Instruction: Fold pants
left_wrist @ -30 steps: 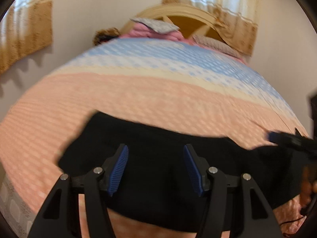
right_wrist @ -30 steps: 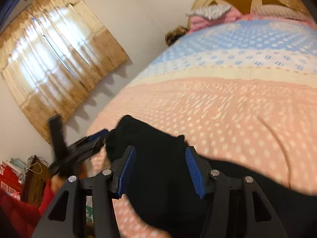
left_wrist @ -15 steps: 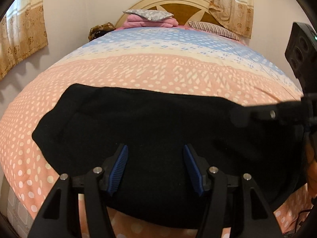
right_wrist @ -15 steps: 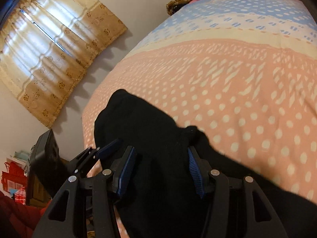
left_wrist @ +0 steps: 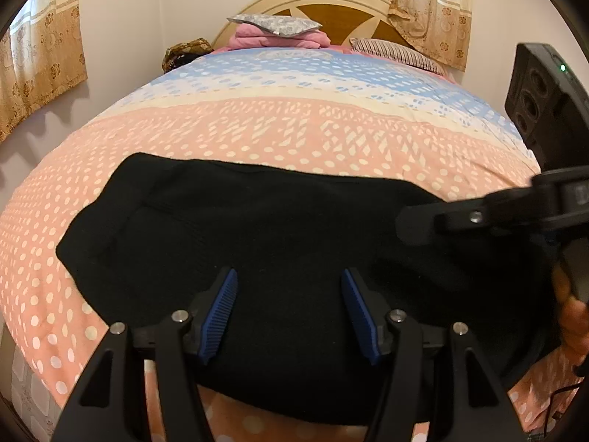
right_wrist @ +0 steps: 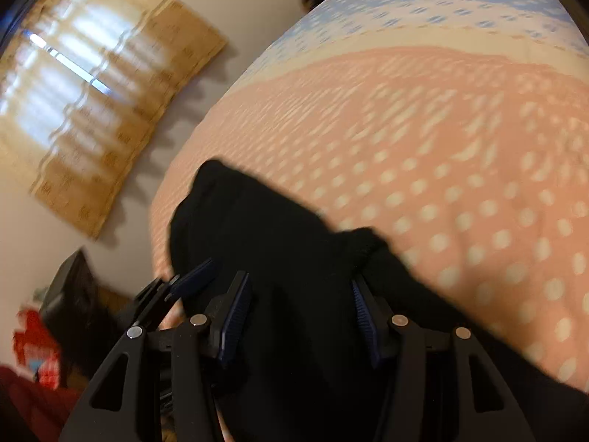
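Note:
Black pants (left_wrist: 265,228) lie flat across the near end of the bed, spread from left to right. My left gripper (left_wrist: 289,313) is open, just above the pants' near part, holding nothing. My right gripper (right_wrist: 302,316) is open over the pants (right_wrist: 279,258), close to a bunched fold of the cloth (right_wrist: 362,245). The right gripper also shows in the left wrist view (left_wrist: 478,217) at the right, over the pants' right end. The left gripper shows in the right wrist view (right_wrist: 184,280) at the lower left. The right wrist view is blurred.
The bed has a pink, cream and blue dotted cover (left_wrist: 294,125). Folded pink bedding and pillows (left_wrist: 279,33) lie by the headboard. Curtained windows stand at the left (right_wrist: 84,92) and behind the bed. Red items (right_wrist: 33,350) sit on the floor at the left.
Both grippers have come down closer to the pants. The pants now lie spread flat. The right gripper has shifted over the cloth, near the bunched fold. Both stay open.

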